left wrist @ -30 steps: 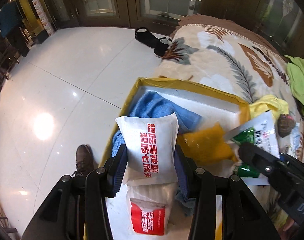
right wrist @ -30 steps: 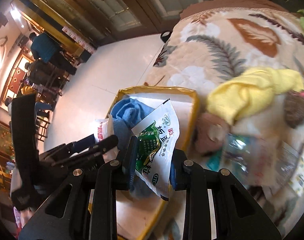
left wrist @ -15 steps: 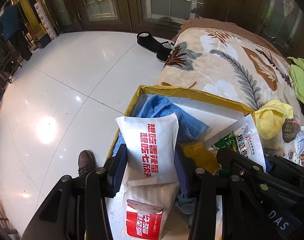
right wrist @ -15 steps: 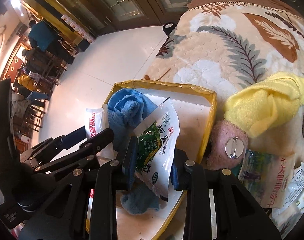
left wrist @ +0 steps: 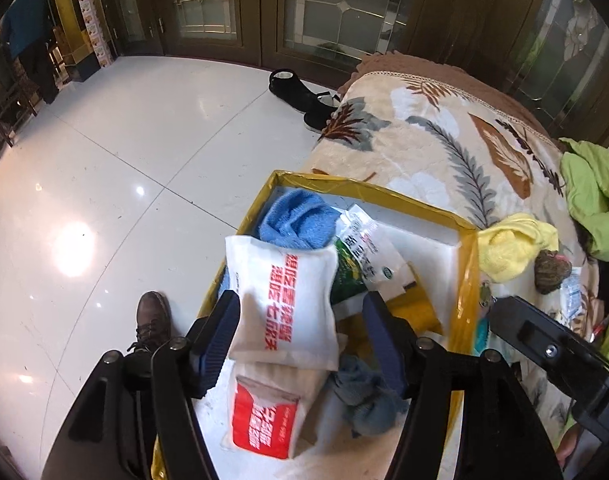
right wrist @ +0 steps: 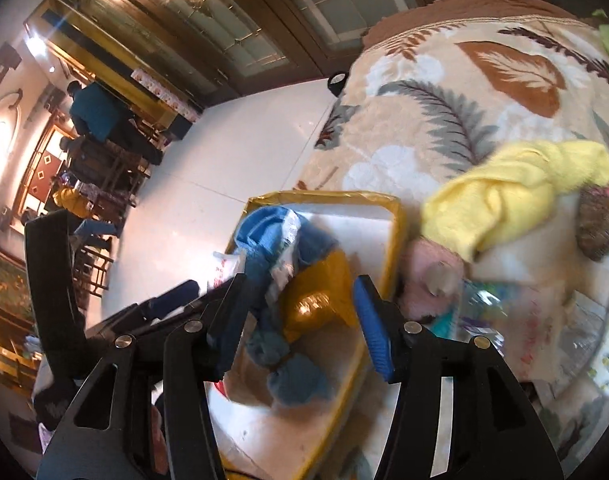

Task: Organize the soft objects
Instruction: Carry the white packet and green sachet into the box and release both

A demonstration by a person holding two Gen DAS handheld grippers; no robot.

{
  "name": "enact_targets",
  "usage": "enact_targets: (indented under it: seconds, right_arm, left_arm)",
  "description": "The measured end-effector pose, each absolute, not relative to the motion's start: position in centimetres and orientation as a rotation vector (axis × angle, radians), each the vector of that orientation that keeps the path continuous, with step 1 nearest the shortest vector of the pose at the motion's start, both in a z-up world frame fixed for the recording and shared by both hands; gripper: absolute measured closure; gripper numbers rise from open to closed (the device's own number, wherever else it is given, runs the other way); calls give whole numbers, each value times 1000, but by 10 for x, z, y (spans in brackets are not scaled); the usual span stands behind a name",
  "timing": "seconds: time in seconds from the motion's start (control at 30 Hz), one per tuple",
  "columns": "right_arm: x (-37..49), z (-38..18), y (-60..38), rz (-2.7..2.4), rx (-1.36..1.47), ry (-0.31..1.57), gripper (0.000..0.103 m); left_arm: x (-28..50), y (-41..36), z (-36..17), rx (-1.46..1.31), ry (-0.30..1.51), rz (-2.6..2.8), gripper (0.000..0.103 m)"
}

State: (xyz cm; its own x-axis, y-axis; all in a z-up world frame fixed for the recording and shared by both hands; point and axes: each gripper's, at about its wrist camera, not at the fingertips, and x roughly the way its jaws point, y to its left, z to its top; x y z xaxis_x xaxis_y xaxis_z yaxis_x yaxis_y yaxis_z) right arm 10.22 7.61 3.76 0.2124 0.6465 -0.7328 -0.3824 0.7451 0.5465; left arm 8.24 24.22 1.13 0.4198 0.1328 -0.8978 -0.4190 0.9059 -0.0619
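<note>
Both your grippers, left [left wrist: 300,336] and right [right wrist: 300,318], have just been opening, dropping the white pouch [left wrist: 286,300] into the yellow-rimmed box [left wrist: 466,280]; next, reach for the yellow cloth [right wrist: 504,196].

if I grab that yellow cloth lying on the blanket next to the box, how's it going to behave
The yellow cloth looks bunched and folded over itself, so it will probably drape and sag rather than hold its shape. Its fuzzy surface suggests it should not slip much. Being soft, it seems unlikely to roll or break.
</note>
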Motion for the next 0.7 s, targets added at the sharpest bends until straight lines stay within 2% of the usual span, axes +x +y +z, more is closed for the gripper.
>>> enact_targets:
  seconds: [0.33,0.5,0.7]
  right_arm:
    - [71,44,-18,651,388,1118,49]
    - [53,49,-75,558,394,1076,49]
    - [39,37,-142,454,479,1087,49]
  left_arm:
    - [68,193,27,-222,1052,295,38]
    - [67,161,29,-258,1072,198,33]
    - [71,118,22,-220,1100,119,33]
